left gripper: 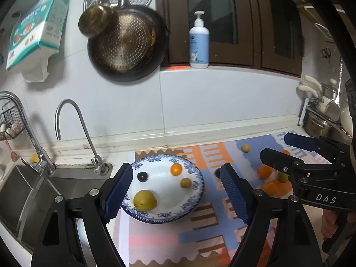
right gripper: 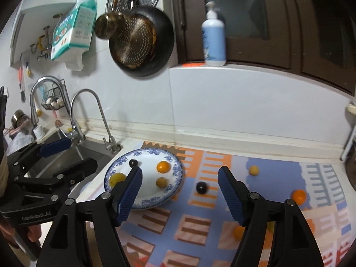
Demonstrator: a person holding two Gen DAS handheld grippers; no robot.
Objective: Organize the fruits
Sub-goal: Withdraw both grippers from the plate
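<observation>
Left wrist view is showing the left gripper hanging above the counter with its jaws spread wide and nothing between them. Just beyond its fingers the blue-and-white plate is sitting on the patterned mat, carrying four fruits: a large yellow-green fruit near the front, a dark plum, a small orange and a small tan fruit. Off to the right the right gripper is reaching in over the mat, its jaws likewise parted and empty, above a cluster of orange fruits. Another tan fruit is lying farther back near the wall.

From the right wrist, the right gripper is hovering open over the mat, and a dark plum is lying on the mat between its fingers, just beside the plate. An orange and a tan fruit are resting well apart to the right. The sink and its faucet are standing left of the plate, and a pan is hanging on the wall above.
</observation>
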